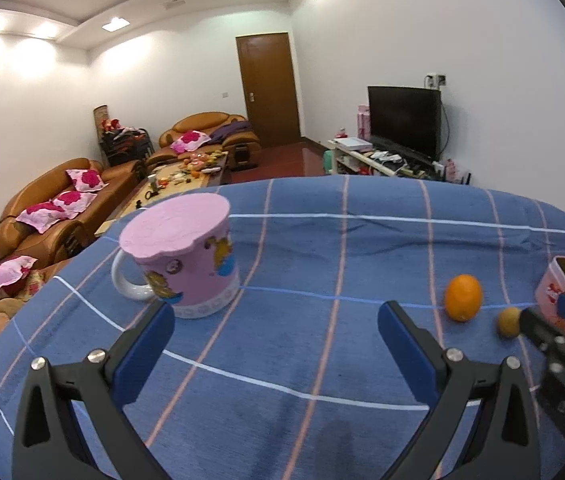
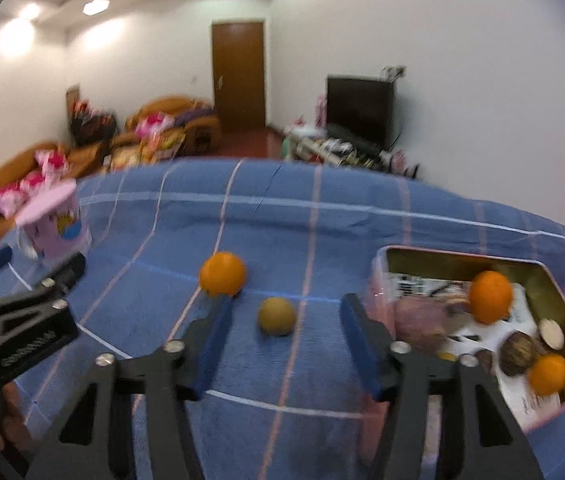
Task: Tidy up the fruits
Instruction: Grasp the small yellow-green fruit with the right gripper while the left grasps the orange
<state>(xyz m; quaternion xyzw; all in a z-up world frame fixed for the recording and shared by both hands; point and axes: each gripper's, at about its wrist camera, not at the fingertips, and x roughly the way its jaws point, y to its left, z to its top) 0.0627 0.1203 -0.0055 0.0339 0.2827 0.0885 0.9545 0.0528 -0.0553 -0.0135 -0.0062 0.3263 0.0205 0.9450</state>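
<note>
An orange (image 2: pixel 222 279) and a small brownish-yellow fruit (image 2: pixel 276 316) lie on the blue checked cloth (image 2: pixel 282 216). A pink tin box (image 2: pixel 478 258) at the right holds two oranges (image 2: pixel 490 296), a brown fruit and papers. My right gripper (image 2: pixel 284 306) is open, its jaws on either side of the small fruit, just short of it. My left gripper (image 1: pixel 276 314) is open and empty, to the right of a pink mug (image 1: pixel 186 256). In the left wrist view the orange (image 1: pixel 463 298), small fruit (image 1: pixel 508 321) and box (image 1: pixel 554 288) are at the right.
The pink mug (image 2: pixel 58 224) with a pink lid stands at the left of the cloth. The left gripper's body (image 2: pixel 14 320) shows at the left of the right wrist view. Behind the table are sofas (image 1: pixel 54 208), a door and a TV.
</note>
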